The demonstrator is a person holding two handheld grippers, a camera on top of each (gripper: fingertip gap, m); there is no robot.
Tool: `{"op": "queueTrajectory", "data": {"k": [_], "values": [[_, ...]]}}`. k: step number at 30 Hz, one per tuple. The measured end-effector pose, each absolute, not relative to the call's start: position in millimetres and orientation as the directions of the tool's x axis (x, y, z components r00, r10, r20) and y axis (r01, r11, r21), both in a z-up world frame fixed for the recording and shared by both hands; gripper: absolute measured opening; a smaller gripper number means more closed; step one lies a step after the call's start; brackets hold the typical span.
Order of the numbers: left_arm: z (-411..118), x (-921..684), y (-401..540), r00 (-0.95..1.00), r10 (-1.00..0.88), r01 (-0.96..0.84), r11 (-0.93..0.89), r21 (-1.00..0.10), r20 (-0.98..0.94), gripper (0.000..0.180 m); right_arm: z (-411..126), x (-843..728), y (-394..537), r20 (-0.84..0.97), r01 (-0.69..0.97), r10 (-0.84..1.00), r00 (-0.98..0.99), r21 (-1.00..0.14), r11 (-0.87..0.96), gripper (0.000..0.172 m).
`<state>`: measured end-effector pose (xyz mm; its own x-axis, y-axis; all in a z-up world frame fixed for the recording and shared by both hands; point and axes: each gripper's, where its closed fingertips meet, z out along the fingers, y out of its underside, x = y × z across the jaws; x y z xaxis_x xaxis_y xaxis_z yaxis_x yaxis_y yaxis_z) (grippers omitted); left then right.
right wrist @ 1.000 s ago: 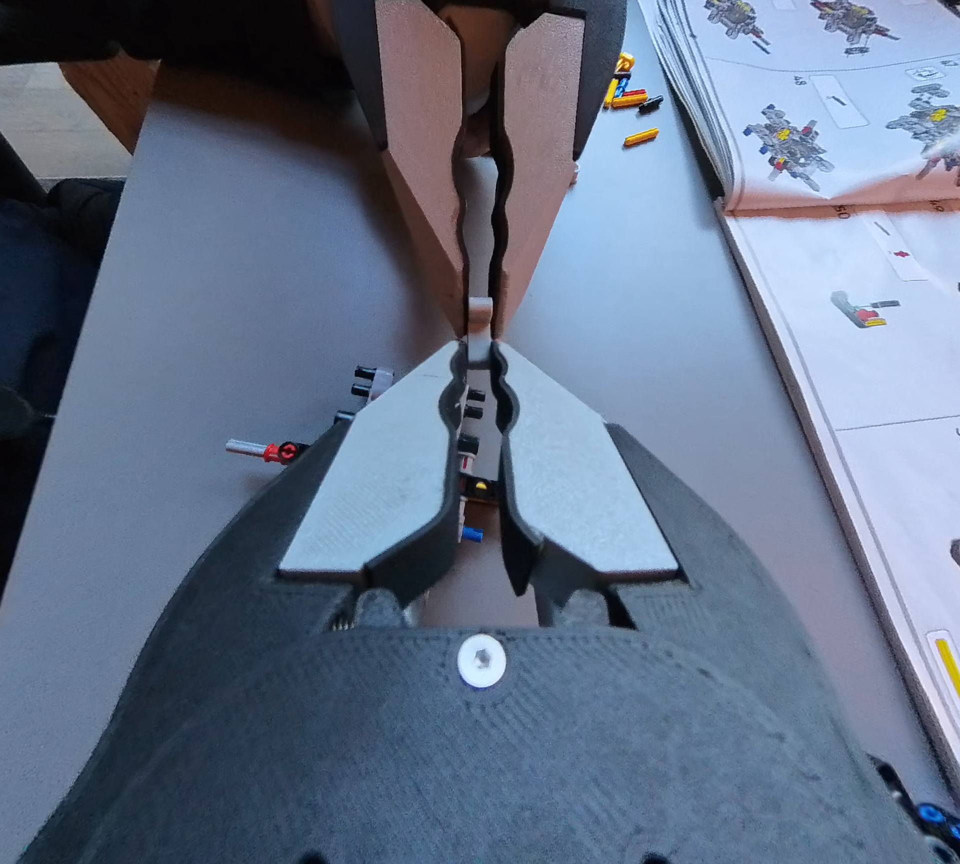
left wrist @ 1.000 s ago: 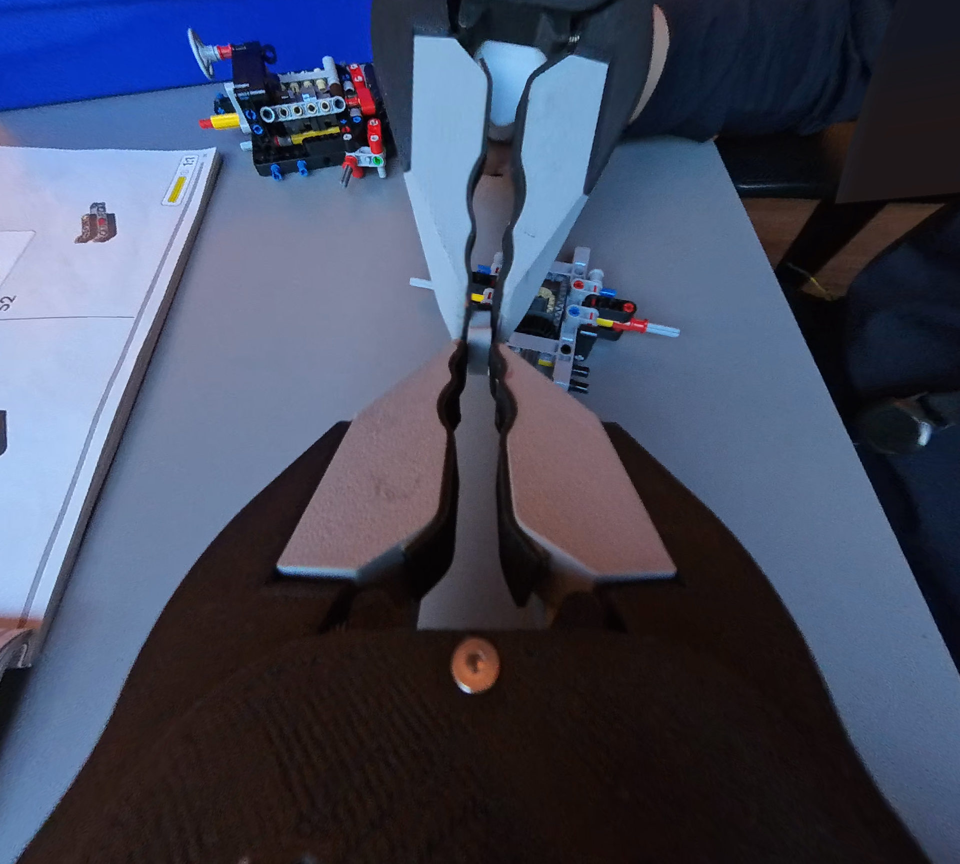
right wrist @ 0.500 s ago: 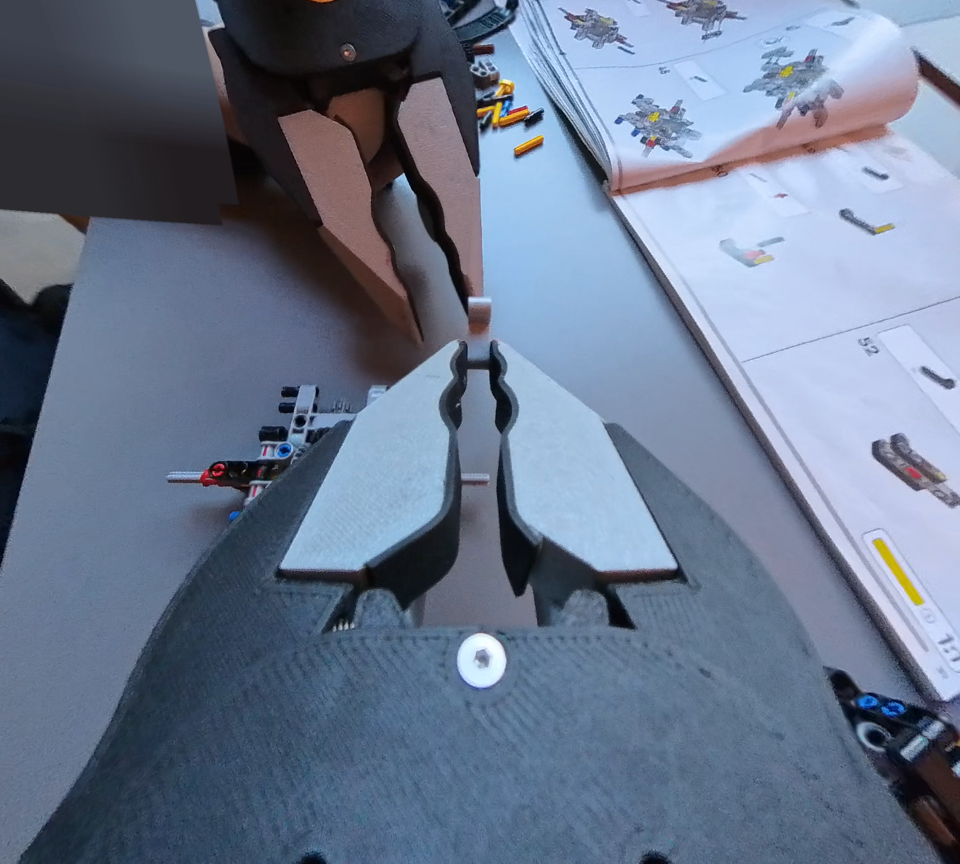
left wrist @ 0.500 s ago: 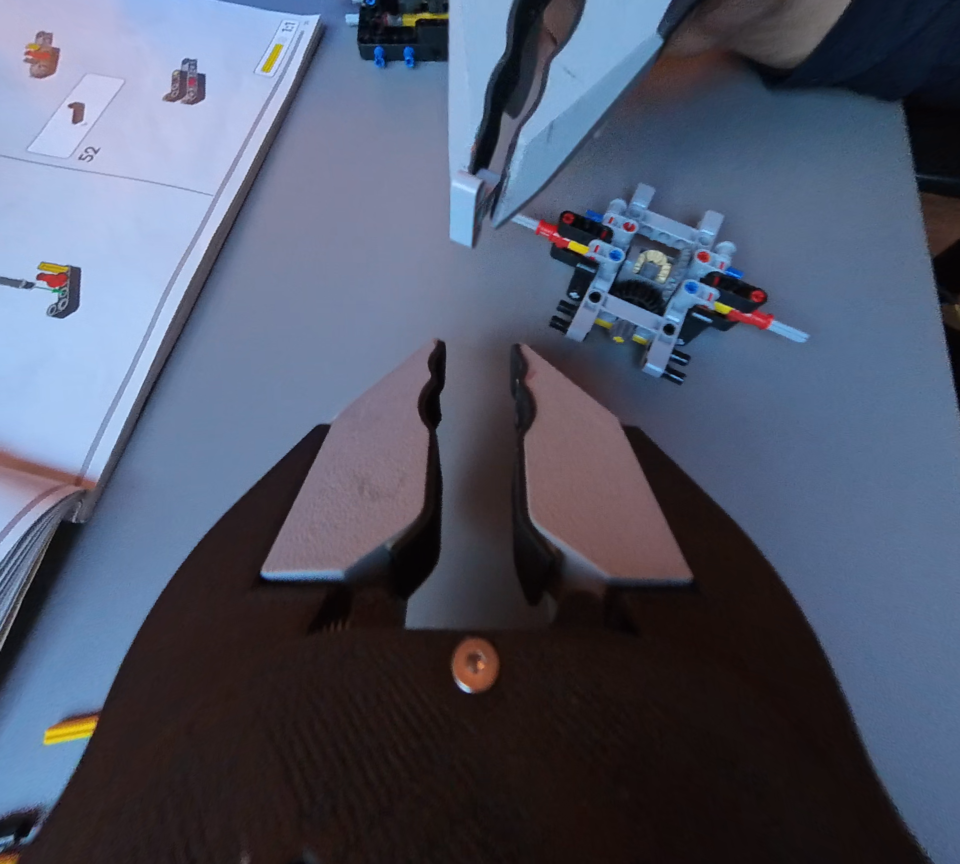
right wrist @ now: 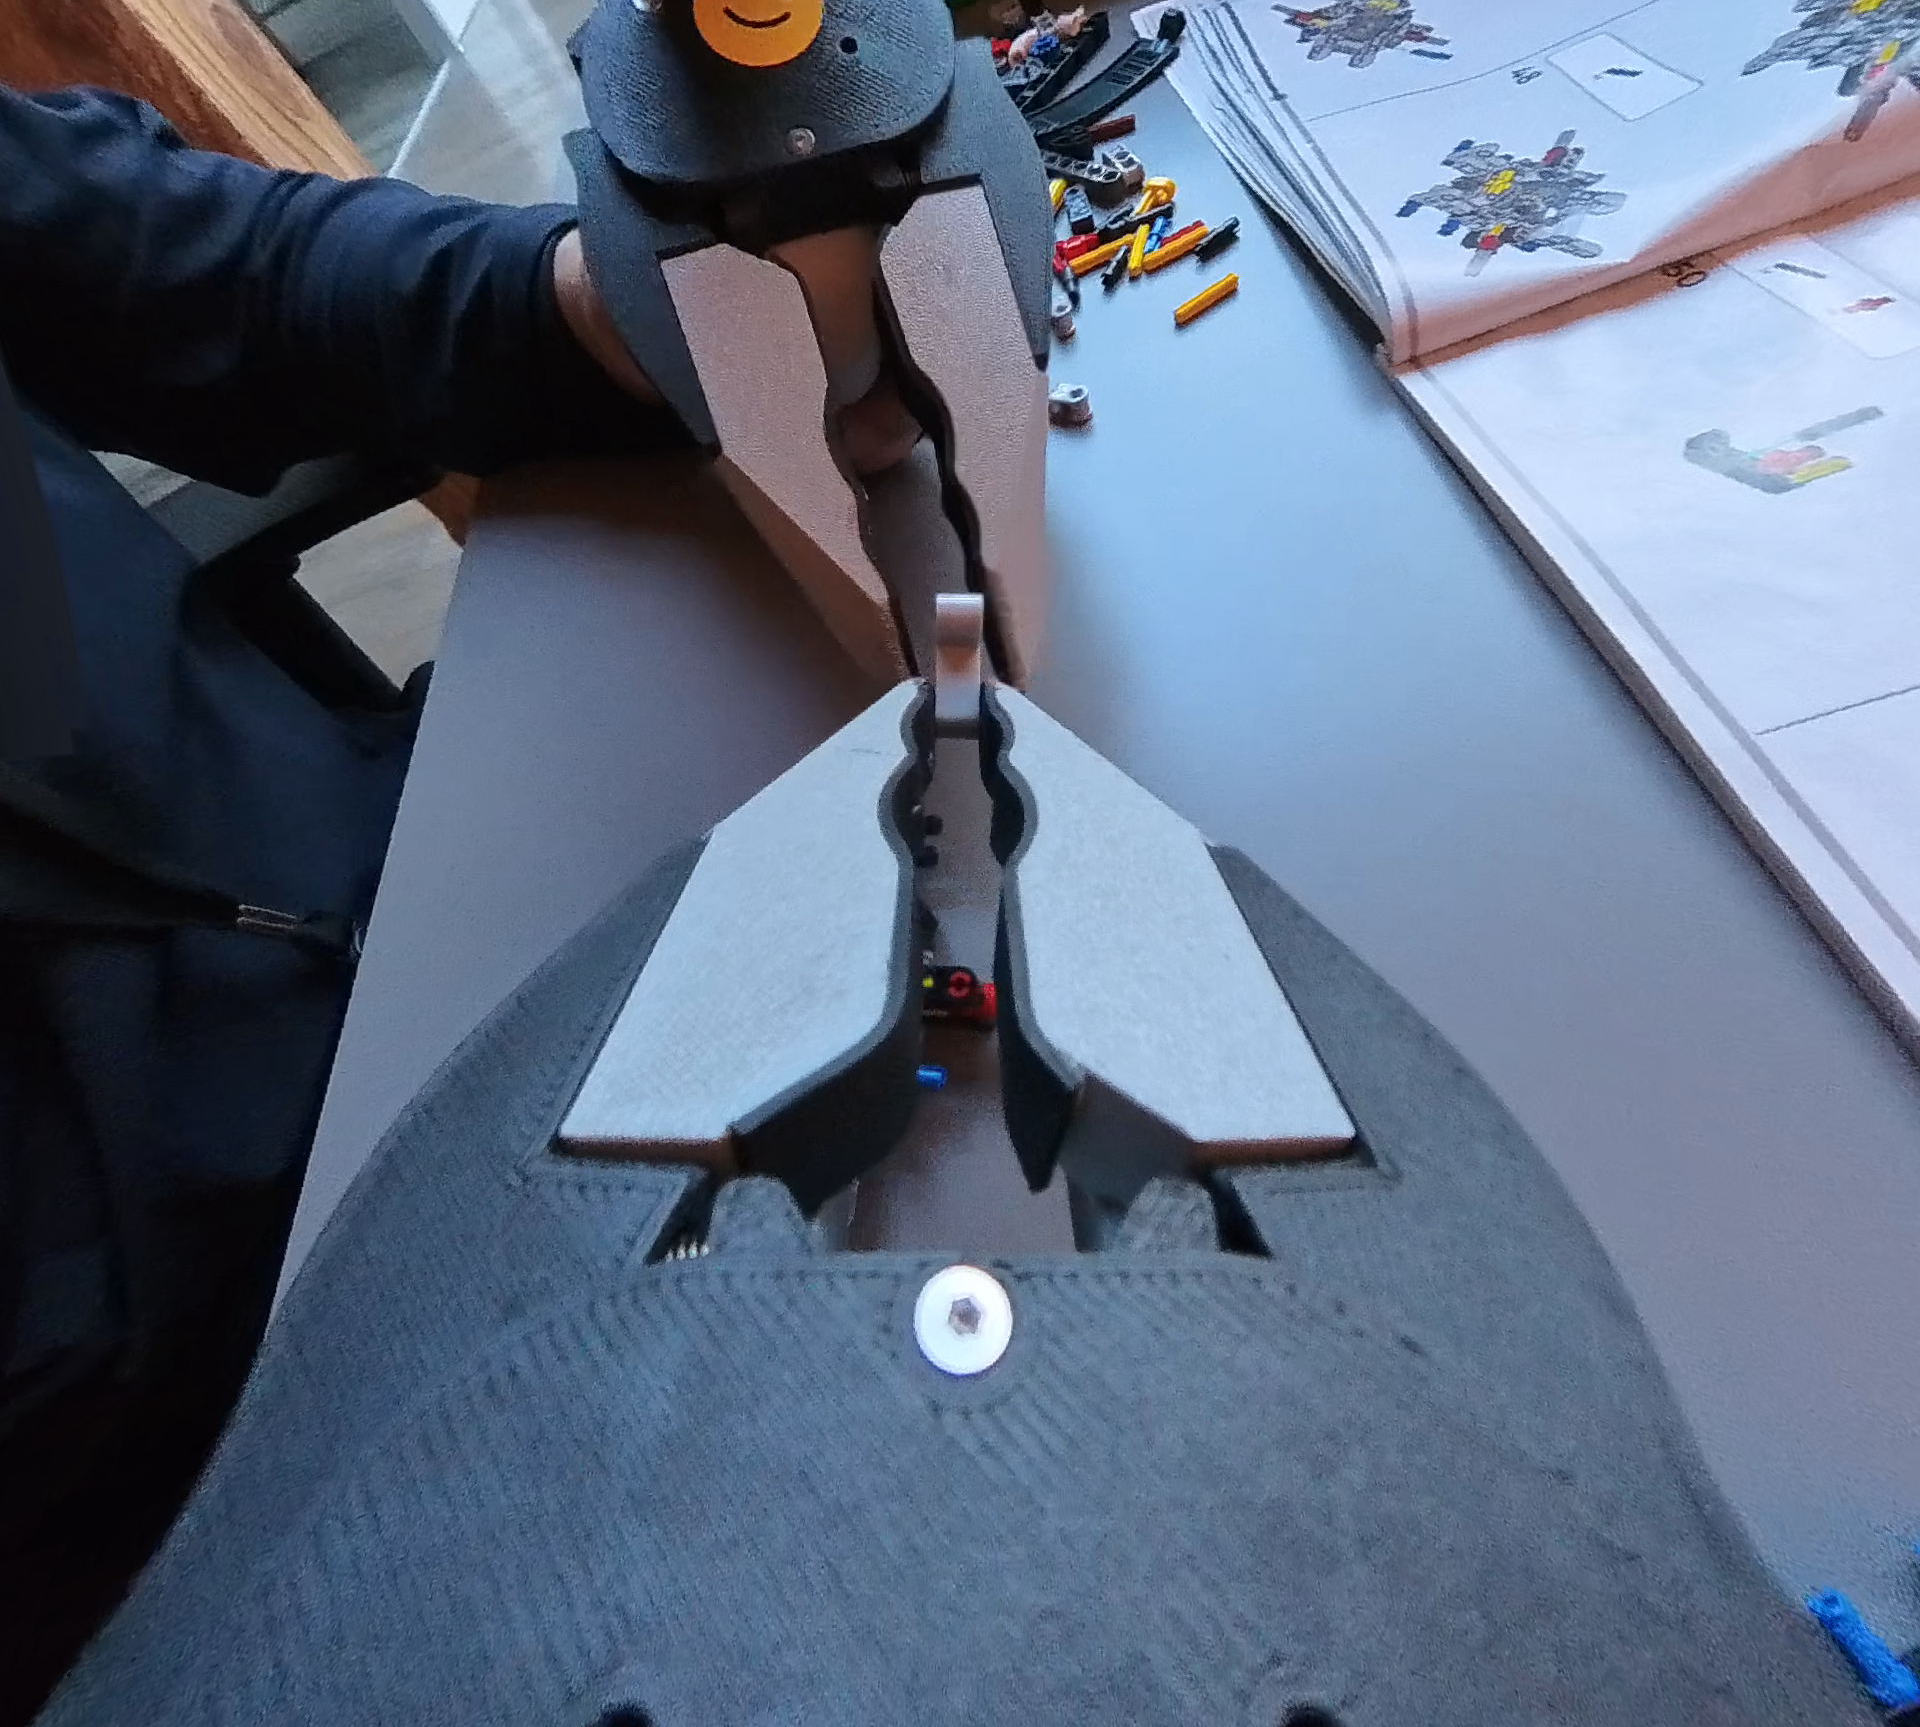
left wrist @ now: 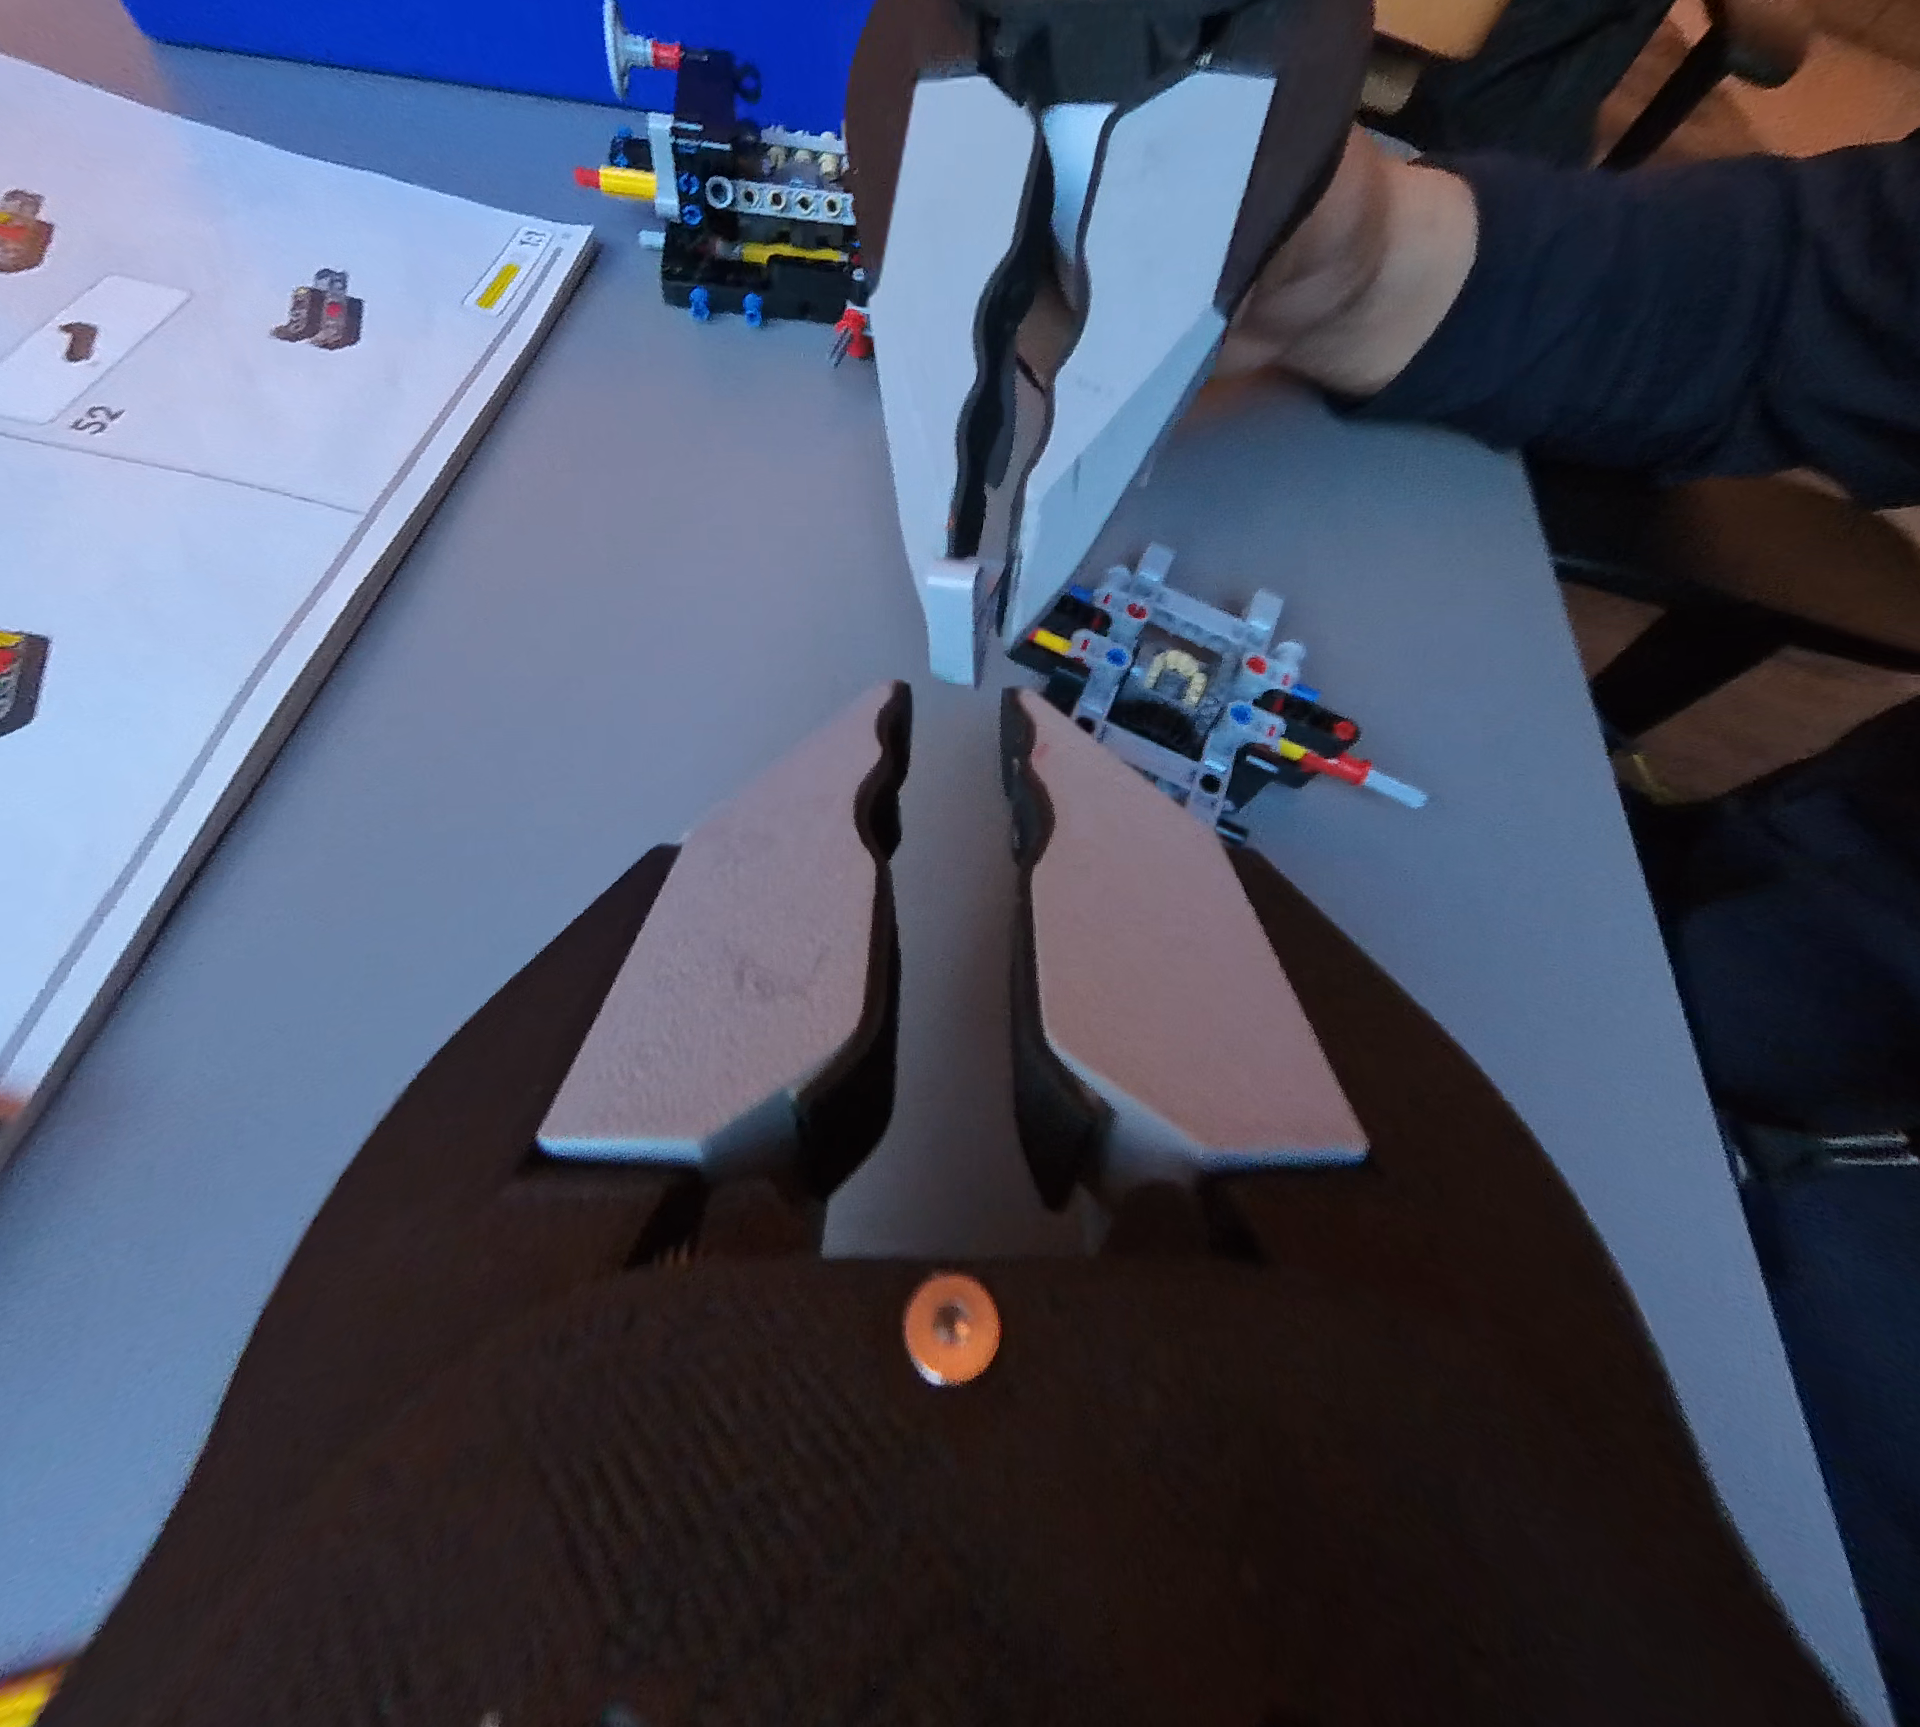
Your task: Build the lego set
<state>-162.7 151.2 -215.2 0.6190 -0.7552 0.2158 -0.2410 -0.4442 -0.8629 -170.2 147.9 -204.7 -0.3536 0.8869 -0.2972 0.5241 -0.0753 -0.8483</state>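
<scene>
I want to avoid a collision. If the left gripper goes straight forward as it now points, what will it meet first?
Most likely the small light grey piece held by the right gripper. It hangs just ahead of the open left gripper, though the depth is unclear.

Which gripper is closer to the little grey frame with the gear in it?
Right. The right gripper, pinching a small grey piece, hangs just above the frame's edge. The open left gripper sits beside it, a bit farther off.

Small light-grey brick piece (right wrist: 958,654), upright, clamped in right gripper (right wrist: 956,721) tips; left gripper (left wrist: 954,703) at 12 o'clock, parted, bare.
</scene>
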Motion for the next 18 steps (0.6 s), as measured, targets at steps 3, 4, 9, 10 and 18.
{"op": "queueTrajectory", "data": {"k": [3,4,9,10,18], "values": [[-215.9,-159.2,149.7,0.611,-0.765,-0.257,-0.434,-0.863,0.203,0.007,-209.0,-169.9,143.5,-0.283,0.538,0.887,-0.365,-0.842,-0.048,0.005],[-216.4,-158.9,148.9,0.608,-0.769,-0.266,-0.430,-0.863,0.196,0.007,-209.8,-169.7,142.6,-0.282,0.540,0.886,-0.367,-0.841,-0.044,0.005],[-215.6,-157.3,147.4,0.596,-0.778,-0.267,-0.425,-0.865,0.199,0.007,-210.9,-167.0,141.7,-0.293,0.546,0.879,-0.376,-0.837,-0.045,0.005],[-215.4,-157.2,147.2,0.594,-0.779,-0.265,-0.425,-0.865,0.200,0.007,-211.2,-166.7,141.5,-0.294,0.546,0.878,-0.378,-0.837,-0.045,0.005],[-214.5,-157.4,146.9,0.594,-0.776,-0.254,-0.430,-0.867,0.211,0.011,-213.1,-167.1,142.2,-0.302,0.551,0.873,-0.383,-0.833,-0.047,0.005]]}}
